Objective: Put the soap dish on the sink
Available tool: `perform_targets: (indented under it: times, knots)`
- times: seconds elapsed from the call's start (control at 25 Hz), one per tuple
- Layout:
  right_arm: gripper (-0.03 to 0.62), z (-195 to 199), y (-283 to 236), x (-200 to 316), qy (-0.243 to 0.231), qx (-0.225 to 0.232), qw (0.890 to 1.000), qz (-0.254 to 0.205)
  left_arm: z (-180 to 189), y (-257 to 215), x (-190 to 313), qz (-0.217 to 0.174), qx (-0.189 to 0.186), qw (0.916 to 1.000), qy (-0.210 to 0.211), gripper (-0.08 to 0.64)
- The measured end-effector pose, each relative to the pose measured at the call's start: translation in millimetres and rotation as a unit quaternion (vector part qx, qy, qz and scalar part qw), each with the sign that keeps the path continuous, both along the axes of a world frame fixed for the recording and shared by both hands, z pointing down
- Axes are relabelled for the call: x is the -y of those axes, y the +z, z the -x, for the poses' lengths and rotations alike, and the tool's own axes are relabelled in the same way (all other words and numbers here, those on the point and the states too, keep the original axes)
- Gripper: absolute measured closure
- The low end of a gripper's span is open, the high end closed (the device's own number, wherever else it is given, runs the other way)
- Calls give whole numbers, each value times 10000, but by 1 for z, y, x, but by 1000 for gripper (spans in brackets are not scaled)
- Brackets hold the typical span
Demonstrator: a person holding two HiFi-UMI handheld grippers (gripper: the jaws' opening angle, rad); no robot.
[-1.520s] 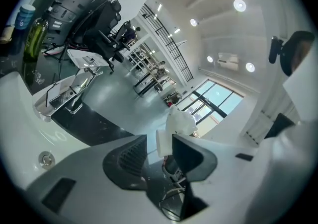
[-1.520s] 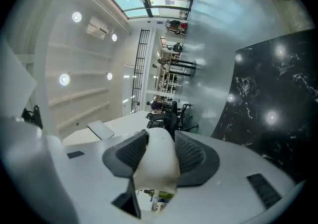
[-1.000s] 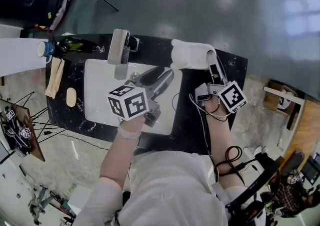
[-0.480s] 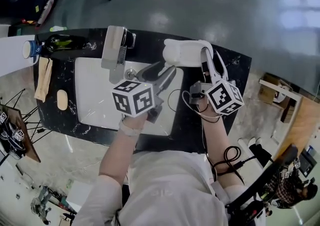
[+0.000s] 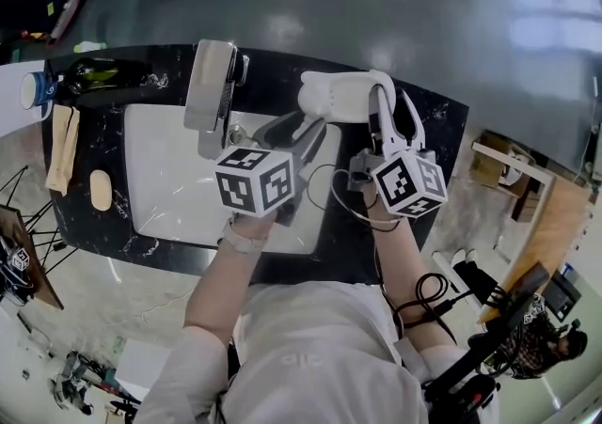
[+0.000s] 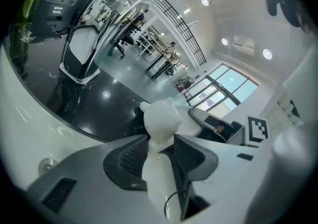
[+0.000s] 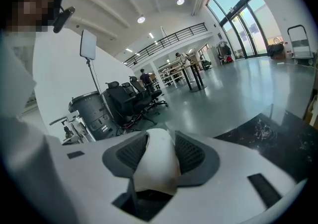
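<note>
The white soap dish (image 5: pixel 339 96) hangs over the black counter at the sink's (image 5: pixel 169 178) back right corner, just right of the faucet (image 5: pixel 209 84). My right gripper (image 5: pixel 384 121) is shut on its right end; in the right gripper view a white edge (image 7: pixel 154 161) fills the gap between the pads. My left gripper (image 5: pixel 306 135) reaches the dish's left end from the basin side. In the left gripper view the dish (image 6: pixel 159 116), with a bear-like lobe, is pinched between the pads. The left jaws have just been opening slightly, with the dish still between them.
A green bottle (image 5: pixel 99 74) and a blue-and-white cup (image 5: pixel 36 90) stand at the counter's back left. A beige cloth (image 5: pixel 62 145) and an oval bar of soap (image 5: pixel 100 189) lie left of the basin. A black cable (image 5: pixel 324 192) loops between my hands. Grey floor lies beyond the counter.
Both grippers and the dish have shifted left toward the faucet and sunk lower. The right gripper's cube has rolled. Both grips look unchanged.
</note>
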State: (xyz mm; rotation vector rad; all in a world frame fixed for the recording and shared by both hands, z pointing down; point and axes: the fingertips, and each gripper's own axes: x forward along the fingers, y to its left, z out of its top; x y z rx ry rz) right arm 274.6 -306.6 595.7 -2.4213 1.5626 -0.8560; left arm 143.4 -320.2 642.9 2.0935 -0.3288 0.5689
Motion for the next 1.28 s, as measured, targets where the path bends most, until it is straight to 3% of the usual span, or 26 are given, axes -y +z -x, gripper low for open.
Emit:
perform_targets:
  times: [0.52, 0.8, 1.28]
  knots:
    - [400, 0, -7, 2, -82, -215, 9996, -139, 12, -8, -16, -84, -66, 9993, 358, 373]
    - [400, -4, -39, -6, 31, -322, 9986, -420, 31, -24, -20, -177, -99, 9995, 236, 373]
    - [400, 27, -139, -51, -184, -360, 9889, -1429, 68, -115, -43, -800, -577, 9947, -281, 374]
